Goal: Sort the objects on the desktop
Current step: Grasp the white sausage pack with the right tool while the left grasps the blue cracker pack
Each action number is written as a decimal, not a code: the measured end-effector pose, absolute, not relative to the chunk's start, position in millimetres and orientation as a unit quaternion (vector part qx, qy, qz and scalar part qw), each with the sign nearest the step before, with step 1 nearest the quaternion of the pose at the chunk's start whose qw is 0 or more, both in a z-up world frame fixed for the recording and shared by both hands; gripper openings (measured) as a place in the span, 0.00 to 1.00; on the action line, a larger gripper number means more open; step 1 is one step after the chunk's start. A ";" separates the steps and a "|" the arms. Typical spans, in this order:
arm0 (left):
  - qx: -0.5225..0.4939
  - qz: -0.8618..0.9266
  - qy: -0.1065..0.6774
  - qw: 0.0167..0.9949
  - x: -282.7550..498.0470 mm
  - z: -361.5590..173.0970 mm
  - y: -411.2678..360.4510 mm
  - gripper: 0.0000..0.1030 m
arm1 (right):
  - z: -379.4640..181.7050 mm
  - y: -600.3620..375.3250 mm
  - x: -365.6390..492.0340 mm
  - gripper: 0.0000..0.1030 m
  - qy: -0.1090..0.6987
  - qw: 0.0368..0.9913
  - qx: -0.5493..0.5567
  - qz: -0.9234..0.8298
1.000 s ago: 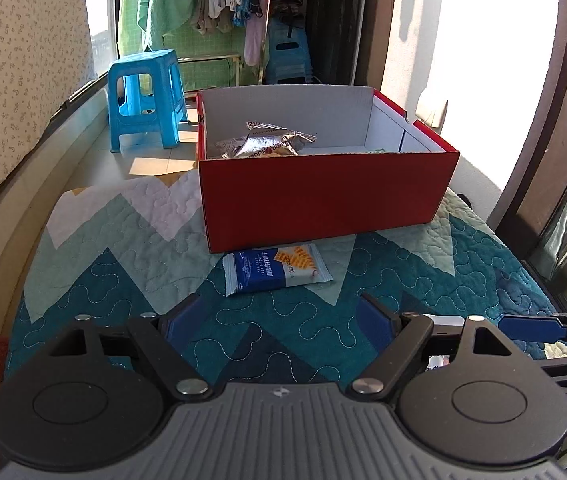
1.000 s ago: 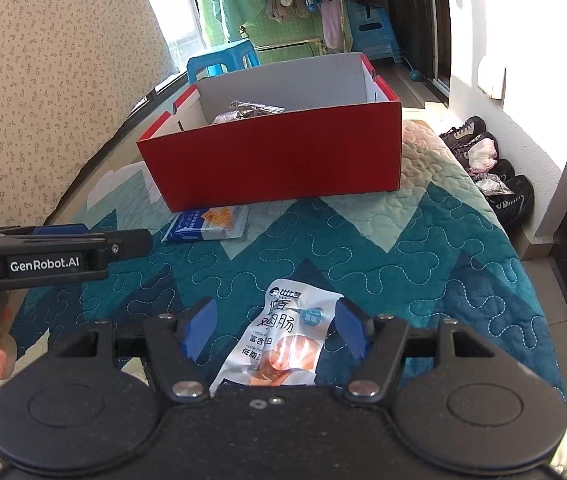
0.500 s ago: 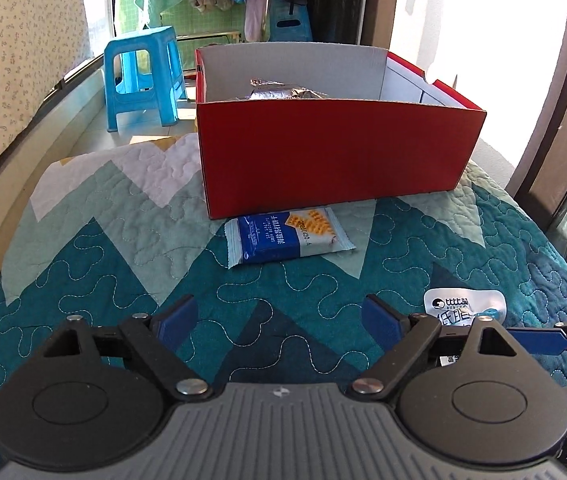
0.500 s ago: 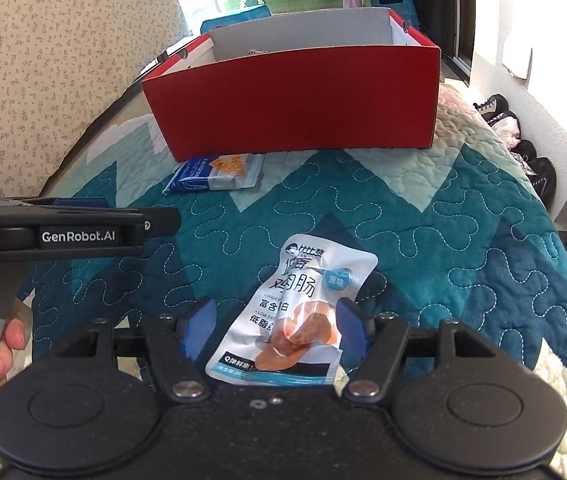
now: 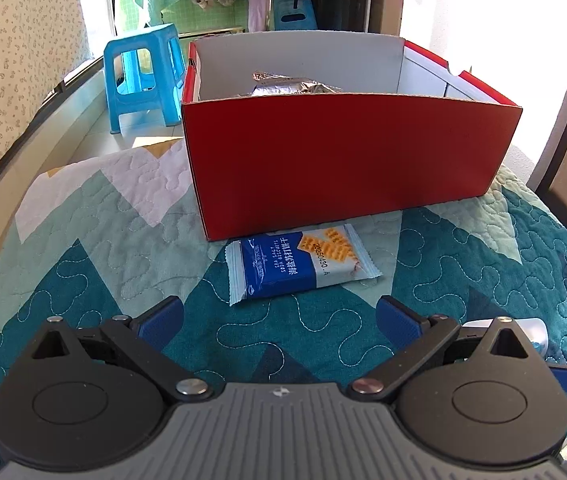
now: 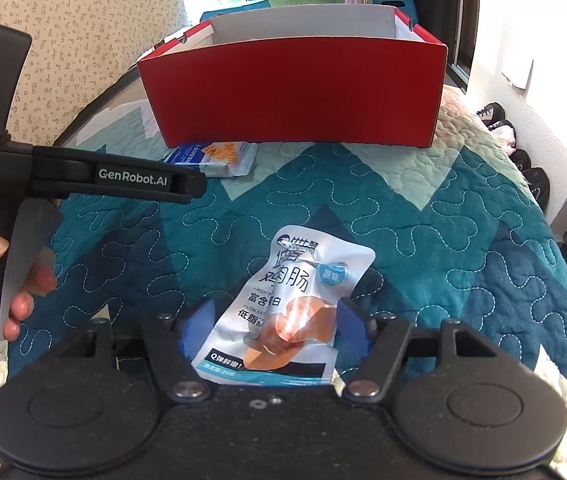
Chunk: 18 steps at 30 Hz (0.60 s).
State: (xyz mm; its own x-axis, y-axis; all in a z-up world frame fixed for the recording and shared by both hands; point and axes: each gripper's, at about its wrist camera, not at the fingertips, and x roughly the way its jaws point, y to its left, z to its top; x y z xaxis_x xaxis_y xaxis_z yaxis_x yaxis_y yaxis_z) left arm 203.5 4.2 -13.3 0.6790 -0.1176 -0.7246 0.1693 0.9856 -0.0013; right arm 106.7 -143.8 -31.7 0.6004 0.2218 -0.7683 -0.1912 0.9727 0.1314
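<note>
A red cardboard box (image 5: 343, 152) stands on the quilted table with a silver foil packet (image 5: 291, 87) inside. A blue soda-biscuit packet (image 5: 299, 266) lies flat just in front of the box, a little ahead of my open, empty left gripper (image 5: 279, 316). In the right wrist view the box (image 6: 291, 92) is ahead and the biscuit packet (image 6: 219, 158) lies at its front left. A white chicken-sausage pouch (image 6: 287, 304) lies between the blue fingers (image 6: 349, 326) of my right gripper (image 6: 271, 330), which is open around its lower half.
The left gripper's body (image 6: 83, 178) and a hand cross the left of the right wrist view. A blue plastic stool (image 5: 143, 76) stands beyond the table. Shoes (image 6: 523, 152) lie on the floor at the right. The teal quilt (image 5: 103, 260) covers the table.
Both grippers have moved forward and lower toward the table. The biscuit packet is closer to the left gripper, and the sausage pouch now sits between the right fingers.
</note>
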 end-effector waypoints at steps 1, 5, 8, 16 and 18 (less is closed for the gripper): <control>0.032 -0.076 0.394 0.915 208.5 -13.2 2.3 1.00 | -31.7 -143.8 106.7 0.66 0.432 0.894 0.018 0.117; 0.024 -0.063 0.394 0.917 225.1 -12.1 -3.4 1.00 | -29.4 -144.2 107.0 0.66 0.433 0.892 0.027 0.126; 0.021 -0.049 0.397 0.916 238.6 -14.5 -6.0 1.00 | -29.1 -143.3 106.9 0.66 0.434 0.891 0.023 0.129; -0.012 -0.038 0.417 0.908 264.6 -27.2 -3.9 1.00 | -31.8 -141.9 110.2 0.66 0.432 0.894 0.009 0.121; -0.007 -0.035 0.416 0.909 265.7 -29.7 -7.4 1.00 | -32.3 -141.5 110.9 0.66 0.431 0.894 0.006 0.122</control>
